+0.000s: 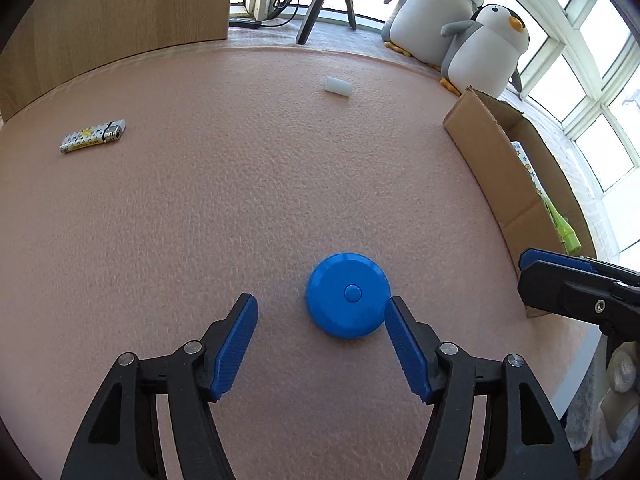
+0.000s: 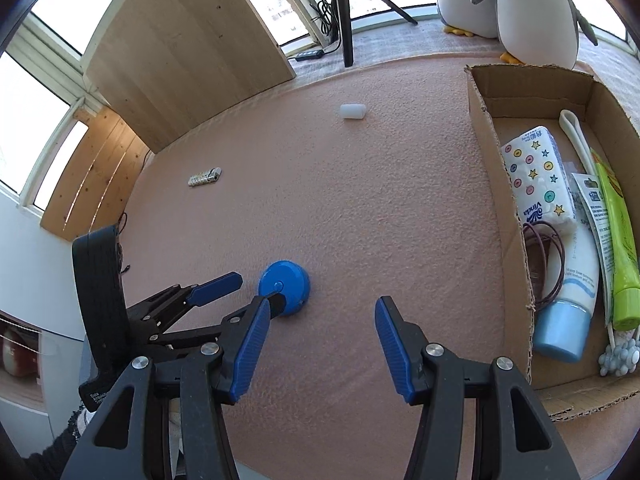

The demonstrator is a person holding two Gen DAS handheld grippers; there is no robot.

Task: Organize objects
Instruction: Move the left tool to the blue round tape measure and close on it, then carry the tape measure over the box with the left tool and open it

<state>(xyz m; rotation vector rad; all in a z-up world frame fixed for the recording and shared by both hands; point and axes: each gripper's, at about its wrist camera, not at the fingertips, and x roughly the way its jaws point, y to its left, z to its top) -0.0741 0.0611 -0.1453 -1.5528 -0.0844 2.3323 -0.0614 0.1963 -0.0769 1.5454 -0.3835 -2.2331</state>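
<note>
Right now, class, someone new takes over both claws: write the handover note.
Left claw: open, low over the mat, the blue round case by its right finger, not gripped.
Right claw: open, empty, beside the cardboard box.
Done: tissue pack, tubes and hair ties lie in the box.
Left: the blue case, lighter and white cylinder are on the mat.

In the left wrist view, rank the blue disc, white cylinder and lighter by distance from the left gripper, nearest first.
1. Blue disc: right by the left gripper, toward its right finger.
2. Lighter: far left.
3. White cylinder: far ahead; close to the lighter's distance.
</note>
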